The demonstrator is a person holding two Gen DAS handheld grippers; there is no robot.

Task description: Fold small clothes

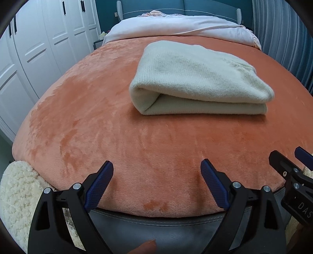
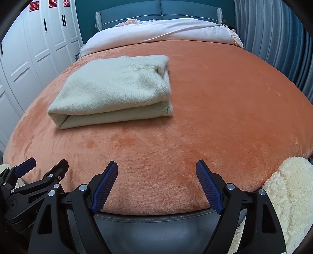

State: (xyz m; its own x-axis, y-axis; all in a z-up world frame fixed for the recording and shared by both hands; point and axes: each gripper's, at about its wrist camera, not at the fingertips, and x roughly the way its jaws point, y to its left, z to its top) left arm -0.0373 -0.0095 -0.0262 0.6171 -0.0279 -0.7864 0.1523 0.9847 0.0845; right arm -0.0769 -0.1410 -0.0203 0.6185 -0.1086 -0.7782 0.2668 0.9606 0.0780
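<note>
A cream knitted garment [image 1: 197,78] lies folded into a thick rectangle on the orange blanket [image 1: 117,140], its folded edge facing me. In the right wrist view the same folded garment [image 2: 115,88] sits left of centre. My left gripper [image 1: 157,168] hovers open over the blanket's near edge, well short of the garment, with nothing between its blue pads. My right gripper [image 2: 156,168] is likewise open and empty over the near edge. Each gripper shows in the other's view: the right gripper [image 1: 287,158] at the right edge, the left gripper [image 2: 47,162] at the lower left.
The orange blanket [image 2: 225,117] covers a bed with white bedding [image 1: 176,27] and a blue headboard [image 2: 156,9] at the far end. White wardrobe doors [image 1: 39,48] stand on the left, grey curtains [image 2: 273,39] on the right. Fluffy cream throws [image 2: 289,195] hang at the near corners above a grey leather bed frame [image 1: 160,228].
</note>
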